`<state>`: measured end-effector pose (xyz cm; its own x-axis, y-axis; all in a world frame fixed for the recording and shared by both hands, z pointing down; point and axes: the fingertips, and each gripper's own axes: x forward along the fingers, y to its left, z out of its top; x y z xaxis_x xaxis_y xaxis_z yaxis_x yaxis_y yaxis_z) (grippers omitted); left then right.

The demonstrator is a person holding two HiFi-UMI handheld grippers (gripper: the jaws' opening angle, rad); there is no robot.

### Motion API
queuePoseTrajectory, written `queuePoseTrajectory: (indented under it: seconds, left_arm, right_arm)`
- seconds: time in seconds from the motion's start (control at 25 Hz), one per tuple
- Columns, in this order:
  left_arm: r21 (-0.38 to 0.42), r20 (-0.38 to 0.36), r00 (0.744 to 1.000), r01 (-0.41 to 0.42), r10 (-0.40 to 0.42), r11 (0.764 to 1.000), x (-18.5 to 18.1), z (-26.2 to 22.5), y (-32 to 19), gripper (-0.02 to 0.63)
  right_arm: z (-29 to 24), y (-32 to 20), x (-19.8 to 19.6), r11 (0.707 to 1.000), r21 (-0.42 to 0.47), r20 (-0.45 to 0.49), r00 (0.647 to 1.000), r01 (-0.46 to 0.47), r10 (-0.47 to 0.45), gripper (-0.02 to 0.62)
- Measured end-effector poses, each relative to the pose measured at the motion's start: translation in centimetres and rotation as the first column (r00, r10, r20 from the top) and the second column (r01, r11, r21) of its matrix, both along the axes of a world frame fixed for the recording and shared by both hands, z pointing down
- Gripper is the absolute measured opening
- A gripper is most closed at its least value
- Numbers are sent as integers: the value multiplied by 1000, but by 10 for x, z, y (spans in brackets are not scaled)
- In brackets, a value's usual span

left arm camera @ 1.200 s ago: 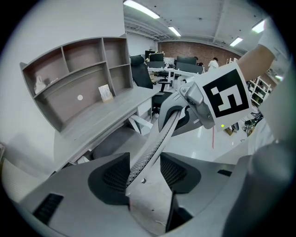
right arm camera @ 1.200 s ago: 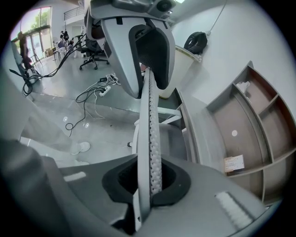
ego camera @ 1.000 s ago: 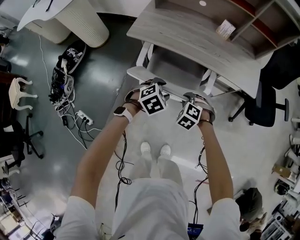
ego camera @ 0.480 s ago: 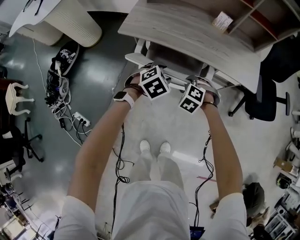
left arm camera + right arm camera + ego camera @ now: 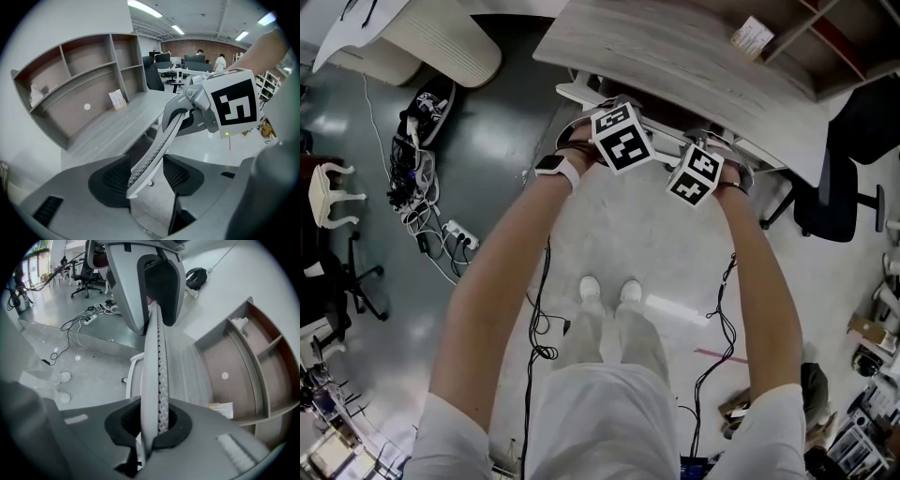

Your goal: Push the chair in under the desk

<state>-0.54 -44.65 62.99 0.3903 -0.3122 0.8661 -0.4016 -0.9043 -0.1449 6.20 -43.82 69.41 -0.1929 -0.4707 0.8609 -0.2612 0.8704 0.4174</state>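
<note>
The chair [image 5: 667,142] stands at twelve o'clock from my feet, seat already gone beneath the desk [image 5: 694,56], only the top of its back and one pale armrest [image 5: 581,94] at eleven o'clock showing.

My right gripper [image 5: 150,425] is pinched tight on the rim of the backrest [image 5: 157,366], which runs straight up between its pads. My left gripper [image 5: 145,176] straddles the same rim [image 5: 157,145] with jaws apart: one pad seems to touch it, a sliver of light shows on the other side, so I'd call that a brace, not a clamp.

I judge this an easy load on its feet (an office chair ought to roll, though I can't see the base here). The back looks like perforated mesh in a thin frame, springy, so I'd keep hold of the stiff rim, not the mesh, one grip either side of centre. Push unevenly and I expect it to swivel; the armrests could catch the desk edge.
</note>
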Motion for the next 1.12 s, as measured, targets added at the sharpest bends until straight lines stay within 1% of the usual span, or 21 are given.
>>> queuePoseTrajectory:
  seconds: [0.2,0.36,0.52,0.6,0.64,0.72,0.88,0.96,1.04,1.12]
  left_arm:
    - [12,15,1000,-8,8,1000,-1,0,-16,221]
    - [34,17,1000,-14,13,999,-4,0,-17,222]
    - [28,14,1000,-22,22,999,-4,0,-17,222]
    - [38,9,1000,-23,22,999,-7,0,-19,222]
    - [44,10,1000,-22,21,999,-9,0,-21,222]
    - [50,18,1000,-25,24,998,-11,-1,-25,224]
    - [40,29,999,-24,23,999,-11,0,-23,225]
    - [52,27,999,-18,16,998,-11,0,-21,225]
    - [84,29,1000,-12,10,996,-11,0,-19,225]
    - [141,39,999,-16,11,990,-12,-2,-17,225]
  right_arm:
    - [-2,-15,-2,1000,13,-5,1000,-4,4,14]
    - [-1,-16,-4,999,39,-21,1000,-9,10,14]
    - [-2,-14,-3,999,40,-21,1000,-4,4,17]
    - [-6,-11,-2,998,65,0,1000,7,-7,100]
    - [-10,-11,-1,996,90,12,1000,7,-8,129]
    - [-20,-10,4,990,144,39,999,-5,-1,160]
    - [-53,3,1,966,252,132,991,-52,19,169]
    - [-71,12,-2,957,282,171,985,-67,18,169]
    - [-82,23,-5,955,288,199,980,-74,16,169]
    - [-89,36,-5,954,291,209,978,-74,12,169]
